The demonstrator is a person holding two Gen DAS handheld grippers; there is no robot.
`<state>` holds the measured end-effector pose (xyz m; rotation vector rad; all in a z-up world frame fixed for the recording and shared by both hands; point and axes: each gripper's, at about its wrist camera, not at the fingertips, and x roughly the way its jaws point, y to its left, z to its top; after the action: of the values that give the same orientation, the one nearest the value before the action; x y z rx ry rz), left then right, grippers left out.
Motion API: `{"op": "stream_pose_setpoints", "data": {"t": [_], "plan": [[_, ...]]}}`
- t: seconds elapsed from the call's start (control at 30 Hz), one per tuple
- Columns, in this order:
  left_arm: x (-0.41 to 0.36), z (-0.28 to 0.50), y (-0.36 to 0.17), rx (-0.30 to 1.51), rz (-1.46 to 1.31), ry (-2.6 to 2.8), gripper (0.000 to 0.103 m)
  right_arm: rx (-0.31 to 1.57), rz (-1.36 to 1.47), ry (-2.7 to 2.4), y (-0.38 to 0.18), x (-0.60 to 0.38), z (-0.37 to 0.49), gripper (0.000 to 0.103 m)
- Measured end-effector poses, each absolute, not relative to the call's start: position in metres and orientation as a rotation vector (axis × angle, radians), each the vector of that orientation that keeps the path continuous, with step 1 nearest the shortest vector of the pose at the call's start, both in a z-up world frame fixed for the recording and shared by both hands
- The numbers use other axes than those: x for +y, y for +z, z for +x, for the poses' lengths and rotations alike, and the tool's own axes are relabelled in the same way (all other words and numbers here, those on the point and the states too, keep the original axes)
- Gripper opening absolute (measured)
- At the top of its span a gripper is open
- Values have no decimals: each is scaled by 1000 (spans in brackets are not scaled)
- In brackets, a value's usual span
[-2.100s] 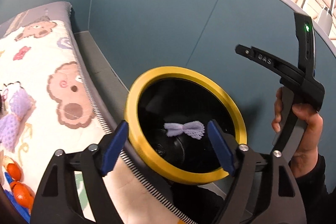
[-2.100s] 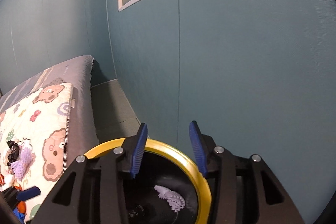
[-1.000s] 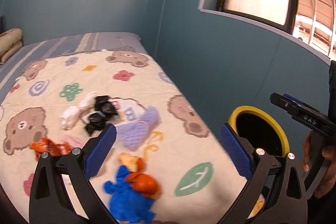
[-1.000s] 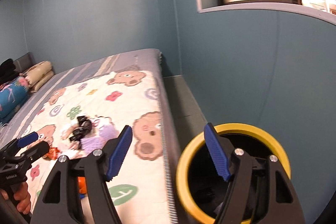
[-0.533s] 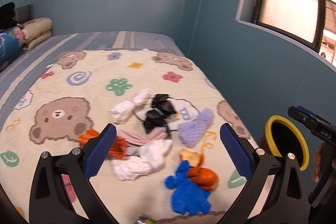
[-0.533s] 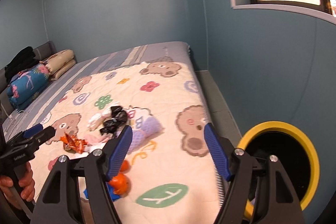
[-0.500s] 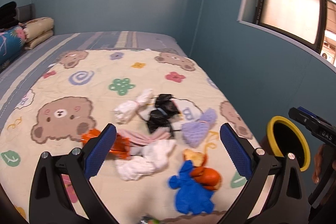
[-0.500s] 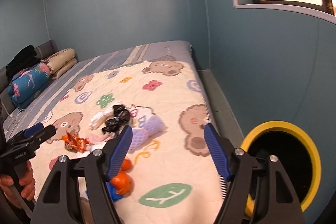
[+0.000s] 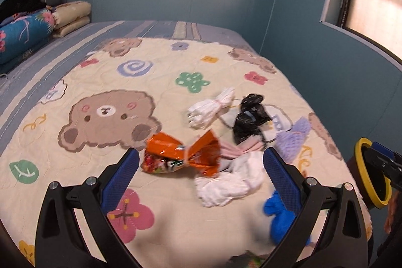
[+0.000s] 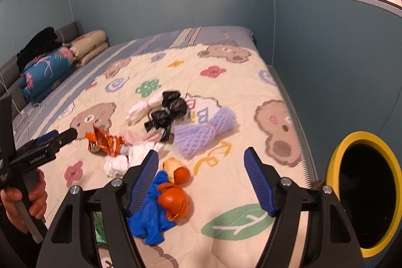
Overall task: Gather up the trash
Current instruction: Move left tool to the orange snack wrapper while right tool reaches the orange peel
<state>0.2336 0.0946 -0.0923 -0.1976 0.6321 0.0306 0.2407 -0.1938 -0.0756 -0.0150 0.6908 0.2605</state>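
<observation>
The left gripper (image 9: pixel 201 172) is hovering with jaws spread wide and empty, framing an orange snack wrapper (image 9: pixel 179 155) at lower centre of its view. The right gripper (image 10: pixel 201 175) is also gaping empty above orange peel (image 10: pixel 174 201) on a blue glove (image 10: pixel 148 217). Other litter (a purple foam net (image 10: pixel 206 132), black wrappers (image 10: pixel 165 112)) is lying mid-quilt (image 10: pixel 226 82), while the yellow-rimmed bin (image 10: pixel 364 195) is sitting beside the bed at right.

Right gripper (image 10: pixel 201 180), jaws spread wide and empty, above a bear-print quilt (image 10: pixel 251 82) on the bed. Orange peel (image 10: pixel 174 202) rests on a blue glove (image 10: pixel 150 220) just beneath the left jaw; purple foam netting (image 10: pixel 203 132) lies beyond. Yellow-rimmed bin (image 10: pixel 336 155) stands beside the bed's right edge.
</observation>
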Motion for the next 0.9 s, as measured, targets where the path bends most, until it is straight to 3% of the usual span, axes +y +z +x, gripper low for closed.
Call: {"op": "stream_pose_setpoints", "data": {"t": [0.9], "plan": [[157,290,-154,758,-300,97,95,908,-41,335,-153,-169,254,67]]}}
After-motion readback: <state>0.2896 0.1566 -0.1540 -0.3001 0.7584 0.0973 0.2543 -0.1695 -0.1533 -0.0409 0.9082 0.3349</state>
